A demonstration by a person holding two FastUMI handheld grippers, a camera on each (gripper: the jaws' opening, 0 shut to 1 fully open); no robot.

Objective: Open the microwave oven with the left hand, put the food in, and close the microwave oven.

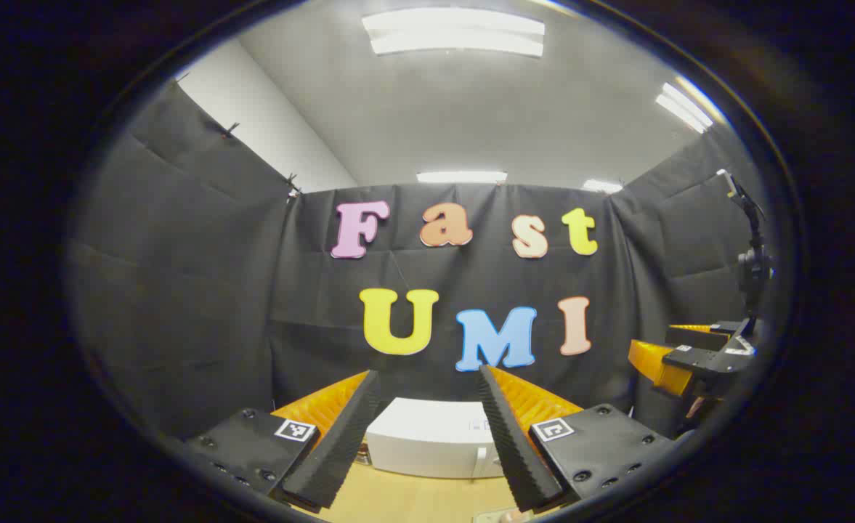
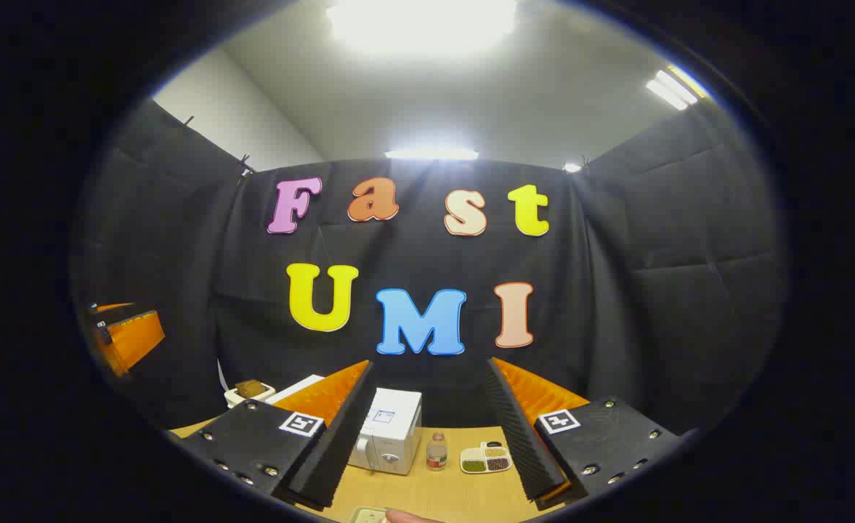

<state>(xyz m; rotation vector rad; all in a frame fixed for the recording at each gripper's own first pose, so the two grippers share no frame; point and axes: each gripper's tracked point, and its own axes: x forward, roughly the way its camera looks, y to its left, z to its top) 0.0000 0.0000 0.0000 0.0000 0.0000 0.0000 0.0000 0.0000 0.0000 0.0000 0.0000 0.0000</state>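
Straight ahead of both claws: the white microwave oven [image 1: 434, 439] sits on the wooden worktop [image 1: 412, 497] against the black cloth wall, door shut, handle on its front.
Left claw [image 1: 431, 436]: spread wide, nothing between its fingers, raised above the worktop and framing the microwave oven in the left gripper view.
Right claw [image 2: 427, 428]: spread wide too, holding nothing, well back from the worktop items in the right gripper view.
Microwave oven, right gripper view [image 2: 387, 430]: seen at an angle, front face with door and handle turned this way, between the two fingers.
Bottle [image 2: 436, 450]: small, upright, just beside the microwave oven on its right.
Divided dish [image 2: 486, 458]: white, four compartments with green, dark and pale contents, lying just right of the bottle.
Food [image 2: 250, 390]: a brown lump in a white bowl, left of the microwave oven, partly behind the right claw's finger.
Other gripper: at the right edge of the left gripper view [image 1: 696, 356], and at the left edge of the right gripper view [image 2: 126, 334]; too far off to judge its fingers there.
Bottom edge, right gripper view: a small white object [image 2: 369, 516] and a fingertip [image 2: 409, 517] on the worktop, too cut off to identify.
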